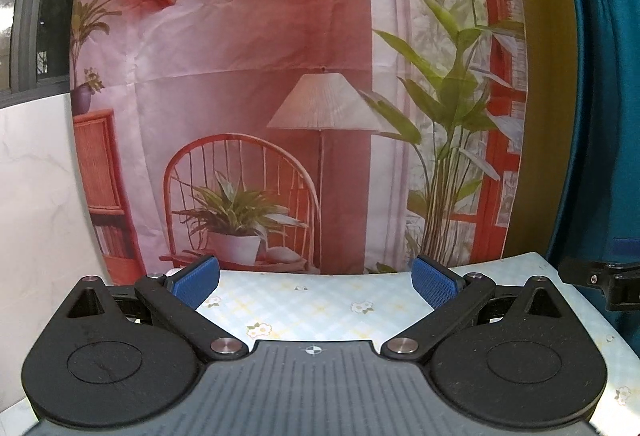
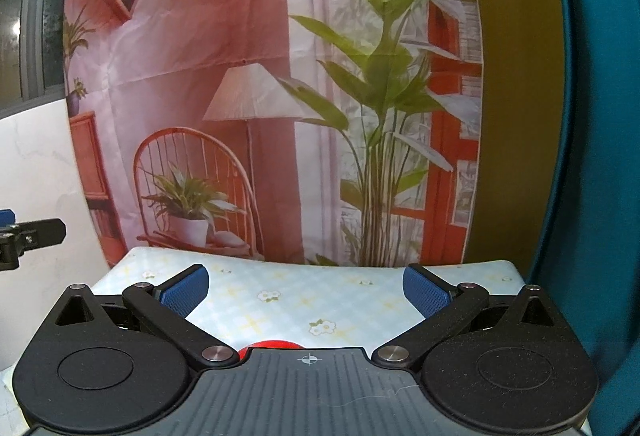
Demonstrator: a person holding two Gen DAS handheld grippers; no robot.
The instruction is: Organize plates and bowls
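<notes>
Backdrop: a printed cloth backdrop (image 1: 256, 84) showing a pink room, a rattan chair, a floor lamp and tall green plants is hung behind the table and fills most of both wrist views.
Curtain: a teal curtain (image 1: 604, 96) is seen at the right edge, beside a mustard-yellow strip of wall (image 2: 516, 96).
Wall: white marble-patterned wall (image 1: 36, 188) is seen at the left, with a dark window frame (image 1: 28, 8) above it.
Table: a table covered by a pale checked cloth with small flowers (image 1: 320, 300) is seen below both grippers; its far edge meets the backdrop.
Left gripper: the left gripper (image 1: 316, 278) is held above the table with its blue-padded fingers (image 1: 196, 282) spread wide apart and nothing between them.
Right gripper: the right gripper (image 2: 306, 286) is likewise held wide open and empty over the cloth.
Task item: only a red rounded rim (image 2: 270, 345) is seen on the table, just under the right gripper's body; whether it is a plate or a bowl cannot be told.
</notes>
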